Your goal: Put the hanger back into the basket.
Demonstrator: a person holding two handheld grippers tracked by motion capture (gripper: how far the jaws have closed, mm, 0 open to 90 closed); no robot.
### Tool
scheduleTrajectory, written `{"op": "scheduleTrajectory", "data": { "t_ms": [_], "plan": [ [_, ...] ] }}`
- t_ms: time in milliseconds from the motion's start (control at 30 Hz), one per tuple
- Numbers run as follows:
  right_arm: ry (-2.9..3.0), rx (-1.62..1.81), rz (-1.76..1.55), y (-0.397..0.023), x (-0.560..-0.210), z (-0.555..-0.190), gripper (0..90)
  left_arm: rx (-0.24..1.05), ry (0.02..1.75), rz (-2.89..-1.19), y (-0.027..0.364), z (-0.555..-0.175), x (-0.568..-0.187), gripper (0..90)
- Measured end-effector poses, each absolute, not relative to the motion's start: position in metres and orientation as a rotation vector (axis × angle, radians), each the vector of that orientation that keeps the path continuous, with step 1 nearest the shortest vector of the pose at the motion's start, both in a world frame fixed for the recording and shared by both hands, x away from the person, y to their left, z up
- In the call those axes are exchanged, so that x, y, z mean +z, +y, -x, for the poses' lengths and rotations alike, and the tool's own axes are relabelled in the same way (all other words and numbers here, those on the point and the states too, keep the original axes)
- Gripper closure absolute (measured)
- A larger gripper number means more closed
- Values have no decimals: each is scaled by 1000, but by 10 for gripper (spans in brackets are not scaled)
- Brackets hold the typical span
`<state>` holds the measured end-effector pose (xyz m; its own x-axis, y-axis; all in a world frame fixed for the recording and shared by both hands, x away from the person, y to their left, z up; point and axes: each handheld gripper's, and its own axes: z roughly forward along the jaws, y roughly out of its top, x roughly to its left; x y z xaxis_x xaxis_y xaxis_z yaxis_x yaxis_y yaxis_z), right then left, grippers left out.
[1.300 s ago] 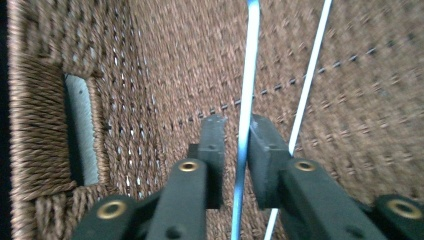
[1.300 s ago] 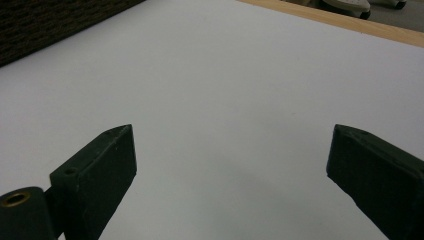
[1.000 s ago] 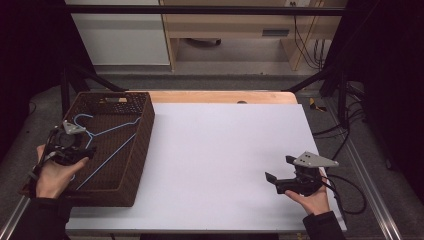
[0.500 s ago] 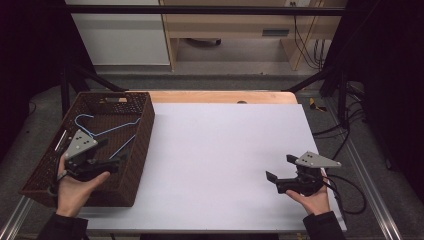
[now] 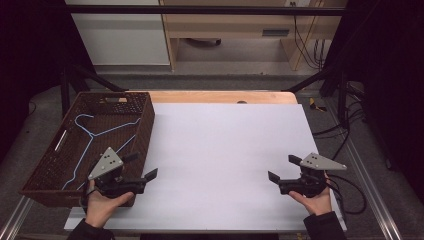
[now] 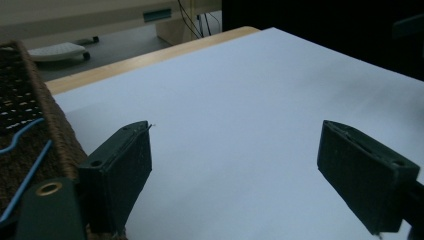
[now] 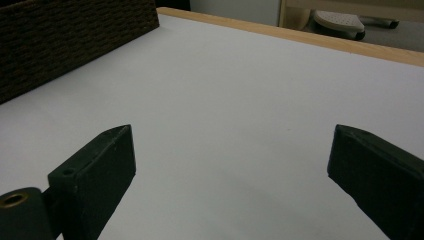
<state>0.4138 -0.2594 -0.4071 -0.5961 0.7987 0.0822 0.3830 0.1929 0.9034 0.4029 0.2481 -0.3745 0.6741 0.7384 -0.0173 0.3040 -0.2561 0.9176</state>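
A dark woven basket [image 5: 142, 117] stands at the table's left edge with blue wire hangers [image 5: 92, 137] lying in it. My left gripper [image 5: 142, 165] hovers at the basket's near right corner, pointing right over the white tabletop [image 5: 225, 145]. Its jaws have just been opening and stand wide apart with nothing between them. In the left gripper view the gripper [image 6: 250, 170] looks across bare white surface, with the basket rim [image 6: 50, 125] and a blue hanger [image 6: 22, 132] at the left. My right gripper [image 5: 282, 167] rests at the near right, open and empty, pointing left toward the basket [image 7: 65, 40].
A wooden strip [image 5: 220, 96] runs along the table's far edge. Beyond it are cabinets and a bench on the floor, and cables [image 5: 345, 140] hang off the right side. A cable trails from the right gripper.
The left hand has come from over the basket's left side toward the right and nearer, to its near right corner, and its jaws have opened wider. The right hand has stayed put.
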Motion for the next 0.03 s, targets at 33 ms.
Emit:
{"op": "scheduleTrajectory", "data": {
  "t_ms": [33],
  "plan": [
    [2065, 1379, -1110, -261, -408, -414, 59, 532, 822, -1836, 247, -402, -376, 139]
  ]
}}
